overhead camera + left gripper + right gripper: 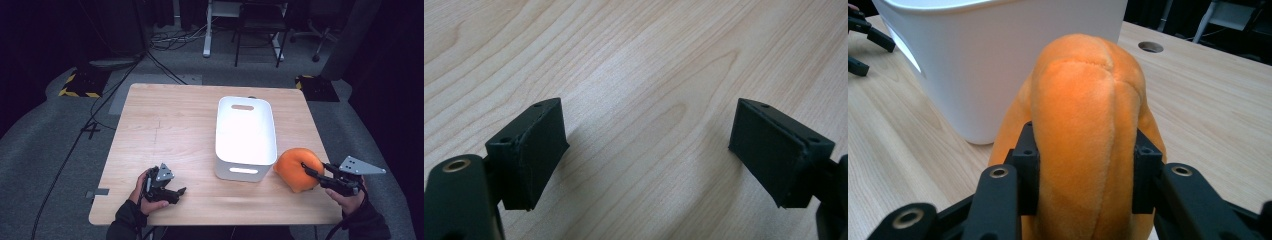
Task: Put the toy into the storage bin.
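Orange plush toy (295, 169): soft, rounded, seamed lobes, fuzzy nap. Sits on bench (165, 130) near right edge, toward near right corner. Pinched at sides between jaws of right gripper (306, 168). Just beside near right corner of white bin (246, 137), open-topped, handle slots.

Bench (170, 125): pale wood, visible grain, smooth matt finish. Tub (245, 137): white plastic, smooth, slightly glossy. Plush toy (1088, 130): orange cloth, soft short nap, stitched seams. Right claw (1083, 170) and left claw (649, 150): black, matt, hard-looking.
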